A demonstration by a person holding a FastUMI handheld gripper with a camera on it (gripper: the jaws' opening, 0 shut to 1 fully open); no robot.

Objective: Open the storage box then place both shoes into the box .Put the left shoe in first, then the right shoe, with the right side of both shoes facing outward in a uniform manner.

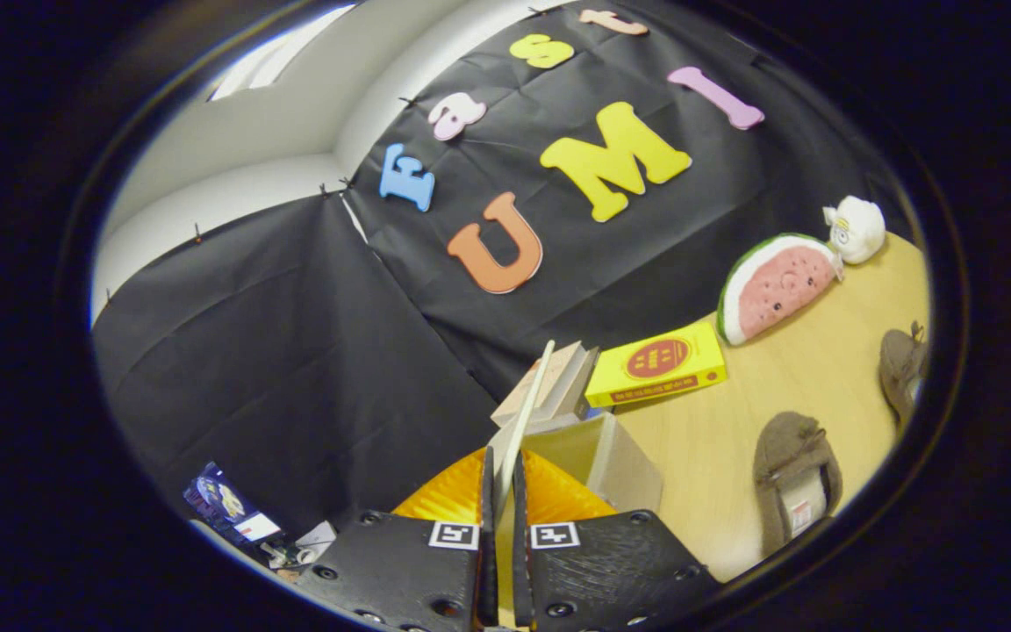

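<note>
My gripper [503, 478] is shut on the thin pale lid [530, 399] of the storage box, which rises edge-on from between my fingers and stands lifted. The cardboard-coloured box [615, 456] sits just beyond my fingers, its wall showing to the right of the lid. One brown slipper [793, 478] lies on the wooden table to the right of the box, sole opening up with a white label inside. The second brown slipper [900, 369] lies farther right, partly cut off.
A yellow box [659, 364] lies behind the storage box. A watermelon-slice plush [773, 285] and a small white plush [856, 230] rest against the black cloth wall. A dark packet [223, 505] and small clutter sit at the lower left. Bare table [716, 439] lies between box and slippers.
</note>
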